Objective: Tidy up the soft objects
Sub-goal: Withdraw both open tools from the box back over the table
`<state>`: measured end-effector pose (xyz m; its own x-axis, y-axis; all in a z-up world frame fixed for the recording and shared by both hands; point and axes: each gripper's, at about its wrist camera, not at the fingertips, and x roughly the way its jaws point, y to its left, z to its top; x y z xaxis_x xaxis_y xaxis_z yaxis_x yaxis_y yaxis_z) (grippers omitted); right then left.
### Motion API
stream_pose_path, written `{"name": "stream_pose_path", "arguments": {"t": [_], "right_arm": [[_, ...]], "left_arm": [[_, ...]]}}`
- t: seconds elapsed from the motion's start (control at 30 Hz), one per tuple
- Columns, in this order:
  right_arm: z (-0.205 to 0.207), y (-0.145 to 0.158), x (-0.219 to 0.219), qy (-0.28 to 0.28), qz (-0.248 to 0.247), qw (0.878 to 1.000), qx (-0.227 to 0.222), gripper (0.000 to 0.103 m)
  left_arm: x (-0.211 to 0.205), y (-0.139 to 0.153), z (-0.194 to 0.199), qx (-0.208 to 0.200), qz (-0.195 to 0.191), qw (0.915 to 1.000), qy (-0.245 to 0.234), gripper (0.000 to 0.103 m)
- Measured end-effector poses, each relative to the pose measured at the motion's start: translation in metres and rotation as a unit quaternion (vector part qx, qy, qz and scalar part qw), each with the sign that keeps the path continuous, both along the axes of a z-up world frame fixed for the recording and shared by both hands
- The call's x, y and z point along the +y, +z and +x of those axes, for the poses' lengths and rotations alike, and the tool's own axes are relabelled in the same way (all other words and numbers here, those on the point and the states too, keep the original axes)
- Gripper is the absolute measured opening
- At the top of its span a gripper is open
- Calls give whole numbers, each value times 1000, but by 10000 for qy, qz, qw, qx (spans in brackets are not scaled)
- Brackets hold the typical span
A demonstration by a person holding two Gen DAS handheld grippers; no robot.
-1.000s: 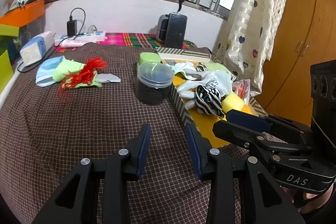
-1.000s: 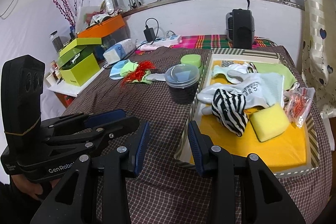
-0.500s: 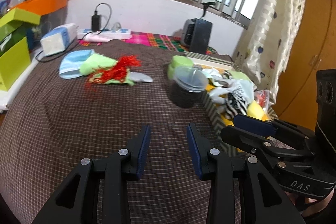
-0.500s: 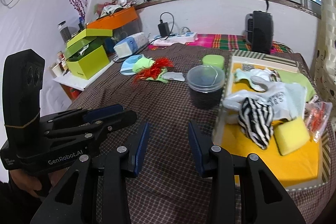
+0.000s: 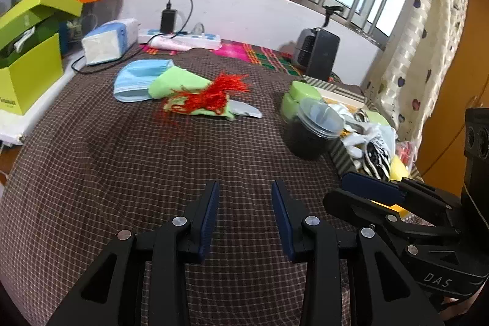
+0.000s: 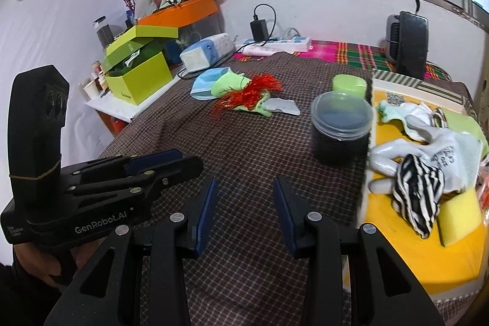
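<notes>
A blue face mask [image 5: 140, 80], a light green cloth [image 5: 175, 84], a red tassel [image 5: 214, 95] and a grey pouch [image 5: 246, 110] lie in a heap on the checked tablecloth. The heap also shows in the right wrist view, with the tassel [image 6: 247, 95] in its middle. A yellow-lined tray [image 6: 406, 252] on the right holds a white glove [image 6: 440, 152], a striped cloth [image 6: 417, 191] and a yellow sponge [image 6: 460, 217]. My left gripper [image 5: 244, 213] is open and empty over the near cloth. My right gripper [image 6: 244, 210] is open and empty beside it.
A dark jar with a clear lid [image 6: 340, 127] stands against the tray's left wall, with a green lidded tub [image 6: 350, 84] behind it. A black heater [image 6: 409, 45], a power strip [image 6: 275, 43], and green boxes [image 6: 137, 72] line the back and left.
Both grippers have swung left, away from the tray. The heap of soft things has come closer to the middle of both views. Both stay open.
</notes>
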<state>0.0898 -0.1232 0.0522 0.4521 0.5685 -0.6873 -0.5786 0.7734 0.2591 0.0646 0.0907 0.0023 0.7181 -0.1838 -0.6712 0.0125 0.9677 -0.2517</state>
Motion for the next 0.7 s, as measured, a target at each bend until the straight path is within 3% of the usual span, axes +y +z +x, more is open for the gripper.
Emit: {"name": "stream_pose_path", "arguments": {"t": [0.7], "right_arm": [[44,-4,50,204,13,9998,9,39]], "left_arm": [[46,-3,17,59,-49,9985,538,35]]}}
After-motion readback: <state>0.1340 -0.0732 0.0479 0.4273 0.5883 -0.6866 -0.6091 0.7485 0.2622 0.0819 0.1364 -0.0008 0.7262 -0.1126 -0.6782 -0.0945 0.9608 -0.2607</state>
